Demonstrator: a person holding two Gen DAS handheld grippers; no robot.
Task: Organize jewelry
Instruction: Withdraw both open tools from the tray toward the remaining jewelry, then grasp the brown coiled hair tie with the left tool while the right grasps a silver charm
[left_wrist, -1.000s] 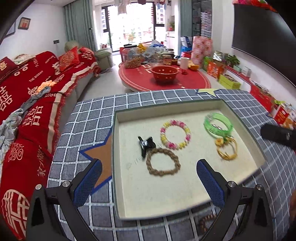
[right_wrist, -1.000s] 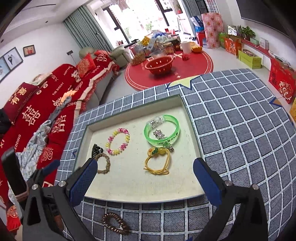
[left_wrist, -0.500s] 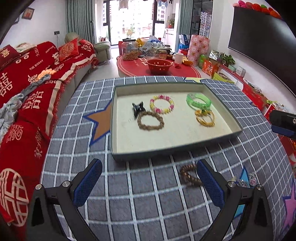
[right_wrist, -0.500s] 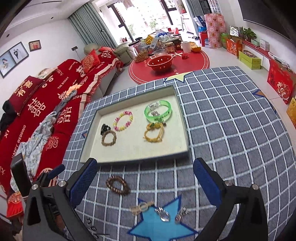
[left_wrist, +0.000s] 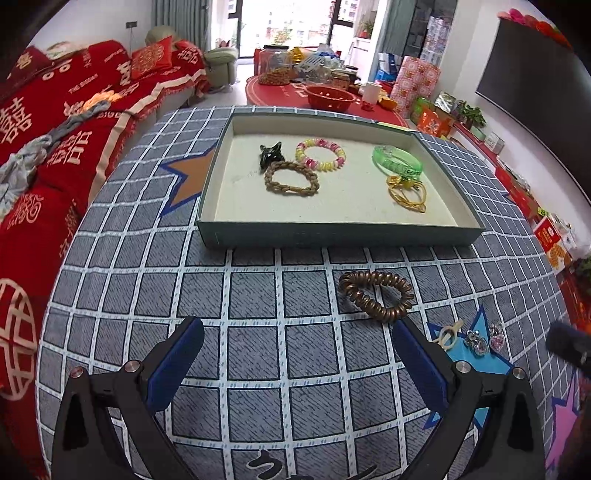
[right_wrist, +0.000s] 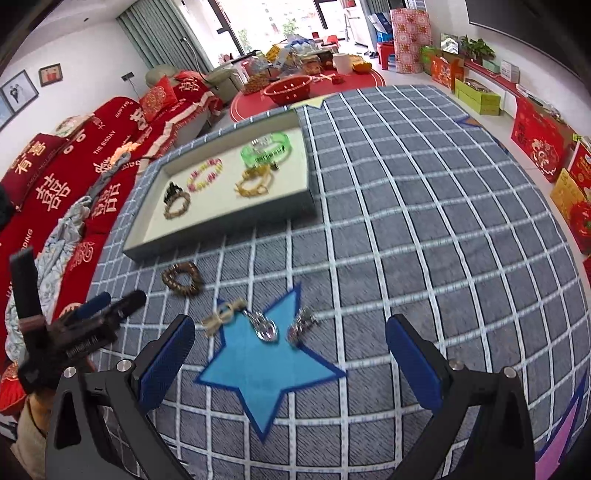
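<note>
On the grey checked tablecloth (left_wrist: 258, 306) we see a shallow rectangular tray (left_wrist: 343, 234) with dark walls and a pale, grainy floor, its long side running left to right across the left wrist view. Inside lie a black hair claw (left_wrist: 271, 155), a braided brown bracelet (left_wrist: 291, 178), a pink and yellow beaded bracelet (left_wrist: 320, 153), a clear green plastic bangle (left_wrist: 397, 164) and a thin yellow cord bracelet (left_wrist: 408, 192). Just in front of the tray rests a coppery spiral coil hair tie (left_wrist: 375, 294), an oval stretched sideways. Near it, on a blue star patch (right_wrist: 264, 365), sit a cream bow clip (right_wrist: 221, 317) and two sparkly small pieces, blurred. Our left gripper (left_wrist: 295, 365) and right gripper (right_wrist: 290, 362) both hang above the cloth, jaws spread wide, holding nothing.
</note>
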